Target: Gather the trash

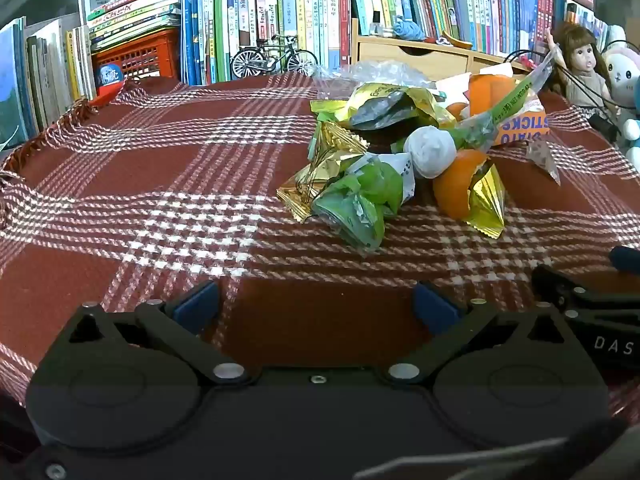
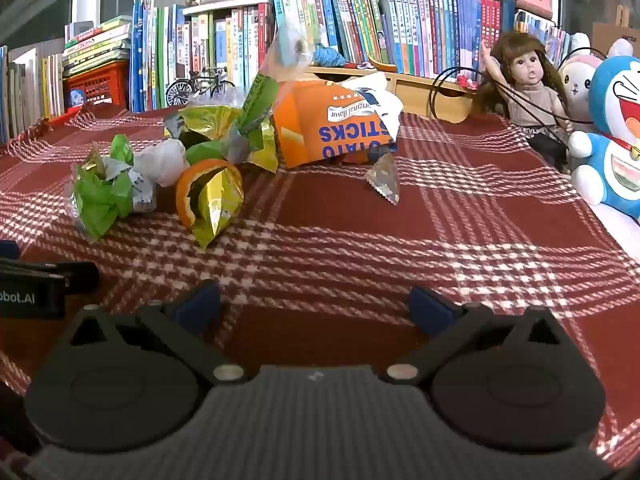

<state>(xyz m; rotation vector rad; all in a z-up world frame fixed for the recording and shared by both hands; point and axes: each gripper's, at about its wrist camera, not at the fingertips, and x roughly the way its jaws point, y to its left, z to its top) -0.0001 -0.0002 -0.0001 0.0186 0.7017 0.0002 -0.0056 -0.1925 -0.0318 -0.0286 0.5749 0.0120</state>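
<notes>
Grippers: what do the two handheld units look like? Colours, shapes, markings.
Both match. The left gripper and right gripper have matte black bodies with two round housings, angled black linkage arms with silver pivot pins, and blue finger pads. White lettering shows on their sides: "DAS" on the right one, "obot.AI" on the left. No cables or sleeves visible.

home room, likely a child's study corner, packed rows of books (image 2: 360, 20) along the back, red plaid cloth (image 2: 340, 216) over the table, doll (image 2: 528, 80), blue cat plush (image 2: 616, 132), toy bicycle (image 1: 274, 58), orange crate (image 1: 138, 56), wooden drawer unit (image 1: 424, 56)
</notes>
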